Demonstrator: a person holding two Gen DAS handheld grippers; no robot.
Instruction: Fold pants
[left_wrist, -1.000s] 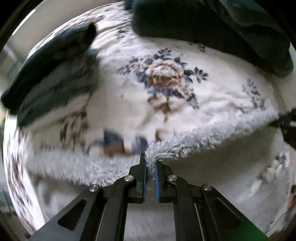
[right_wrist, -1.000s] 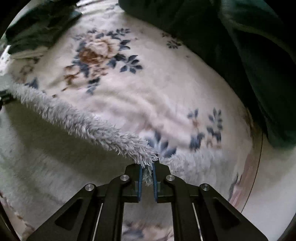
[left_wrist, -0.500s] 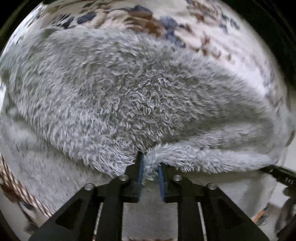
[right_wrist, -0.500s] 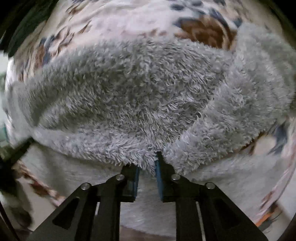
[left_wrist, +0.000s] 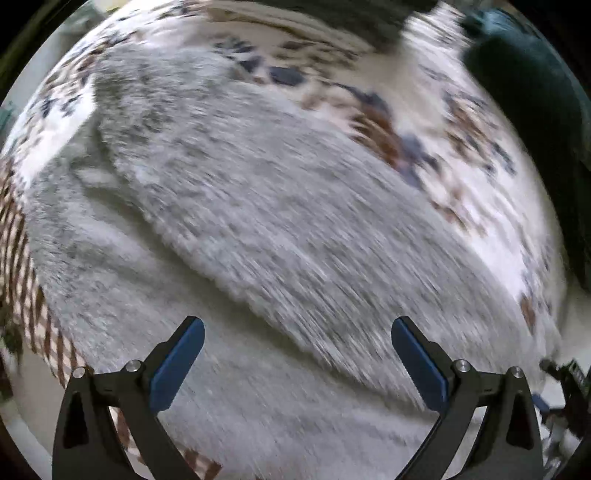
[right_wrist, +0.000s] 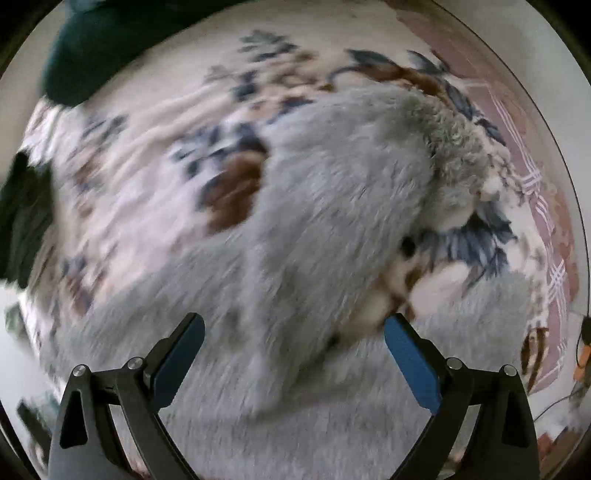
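Both fuzzy edges have been let go since the earlier frame. Jaws of the left gripper (left_wrist: 297, 332) and right gripper (right_wrist: 293, 328) have just been opened wide, with nothing pinched. Folded grey fluffy pants (left_wrist: 295, 229) are laid on the flowered blanket (left_wrist: 461, 122).
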